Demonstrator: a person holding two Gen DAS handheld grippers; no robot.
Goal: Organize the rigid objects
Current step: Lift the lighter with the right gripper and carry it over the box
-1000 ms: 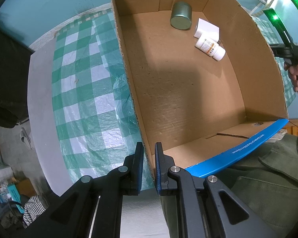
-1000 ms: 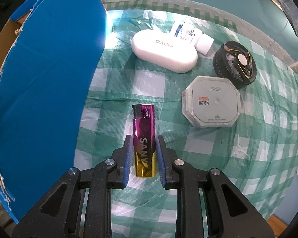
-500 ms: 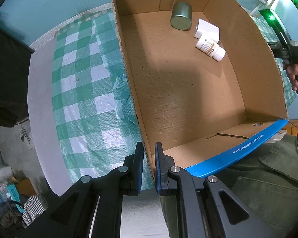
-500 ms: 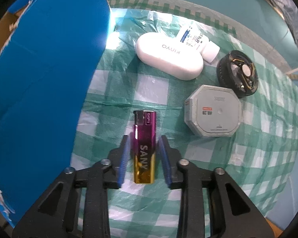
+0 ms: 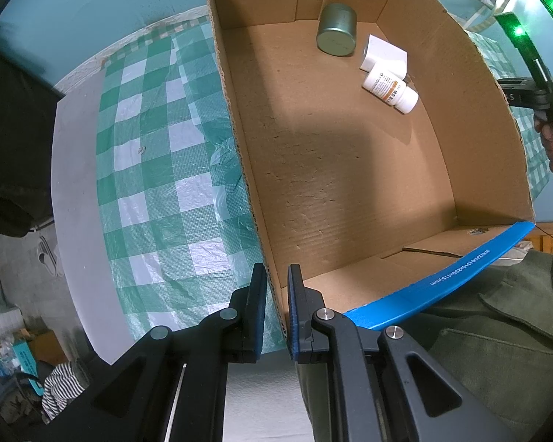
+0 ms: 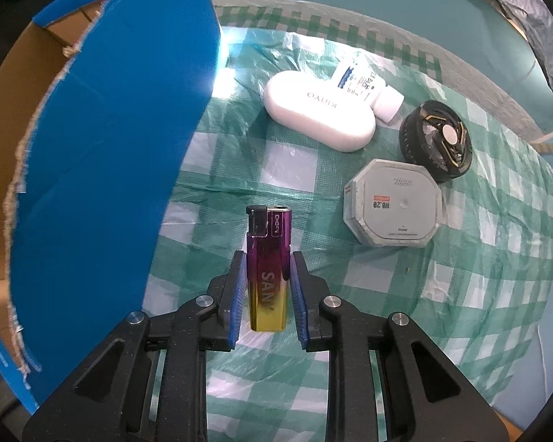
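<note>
Both tongs closed: left tongs on box wall, right tongs on probably "SANY" lighter.

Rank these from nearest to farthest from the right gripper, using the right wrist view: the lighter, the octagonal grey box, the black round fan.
1. Lighter: clamped between the pads of the right gripper.
2. Octagonal grey box: on the checked cloth, up and to the right.
3. Black round fan: just beyond that box, farther right.
</note>
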